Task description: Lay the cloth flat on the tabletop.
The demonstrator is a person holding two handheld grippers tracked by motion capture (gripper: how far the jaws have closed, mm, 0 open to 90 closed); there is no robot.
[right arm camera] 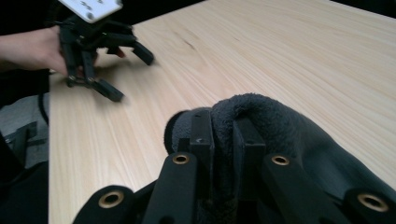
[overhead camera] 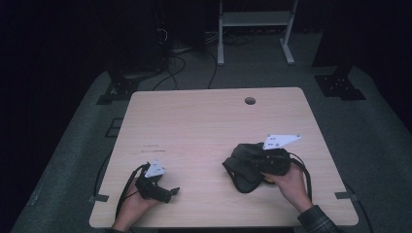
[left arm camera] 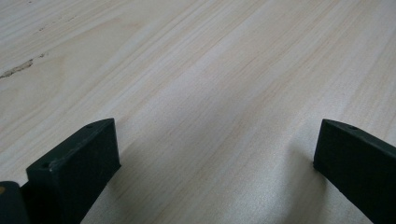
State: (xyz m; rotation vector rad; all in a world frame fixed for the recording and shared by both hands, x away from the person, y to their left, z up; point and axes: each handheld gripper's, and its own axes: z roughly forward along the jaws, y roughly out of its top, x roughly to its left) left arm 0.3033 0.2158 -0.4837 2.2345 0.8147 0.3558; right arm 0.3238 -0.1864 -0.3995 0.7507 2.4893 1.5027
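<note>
Here, the right hand-held gripper (right arm camera: pixel 223 135) pinches a fold of dark fleece cloth (right arm camera: pixel 280 126) between nearly closed jaws.

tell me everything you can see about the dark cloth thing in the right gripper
The dark cloth looks like thick, fuzzy fleece, charcoal to black, with a smoother part lower right. A fold of it is pinched between the jaws of the right gripper, bulging over their tips. In the high view the cloth is a crumpled bundle with a looping edge, hanging left of the gripper over the near right part of the wooden table. What kind of item it is I cannot tell.
</note>
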